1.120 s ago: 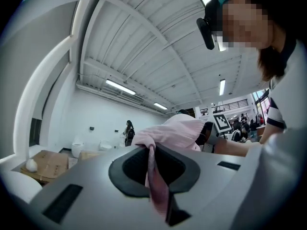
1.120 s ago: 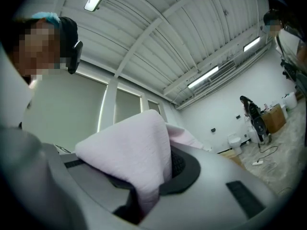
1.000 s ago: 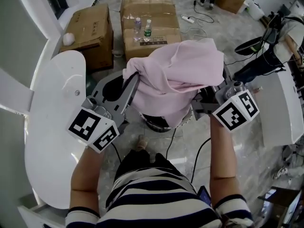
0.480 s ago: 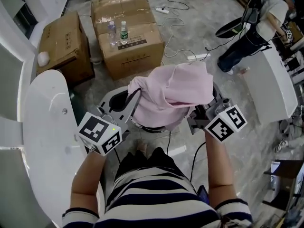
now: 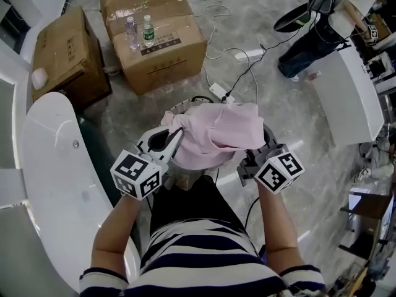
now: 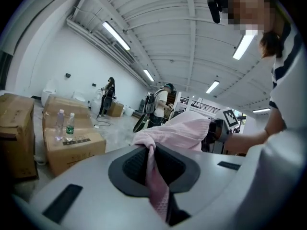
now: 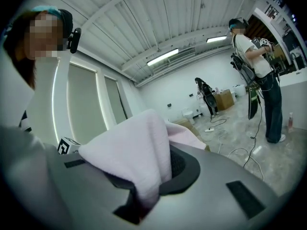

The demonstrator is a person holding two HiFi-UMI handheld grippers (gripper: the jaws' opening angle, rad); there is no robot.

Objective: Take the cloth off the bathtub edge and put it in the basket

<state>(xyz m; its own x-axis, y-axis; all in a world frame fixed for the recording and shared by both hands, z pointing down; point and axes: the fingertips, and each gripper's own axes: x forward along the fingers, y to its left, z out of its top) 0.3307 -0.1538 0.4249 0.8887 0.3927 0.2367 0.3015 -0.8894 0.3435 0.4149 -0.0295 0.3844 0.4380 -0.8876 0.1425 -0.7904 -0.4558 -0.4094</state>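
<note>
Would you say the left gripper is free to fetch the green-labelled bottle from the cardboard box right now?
Probably not: the left gripper is shut on the pink cloth, and the bottle stands on the box well beyond it.

Bright ceiling strips, fisheye edges, sharp focus.

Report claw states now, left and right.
Left claw: closed on a corner of the pink cloth.
Right claw: closed on the same pink cloth, at its other side.
</note>
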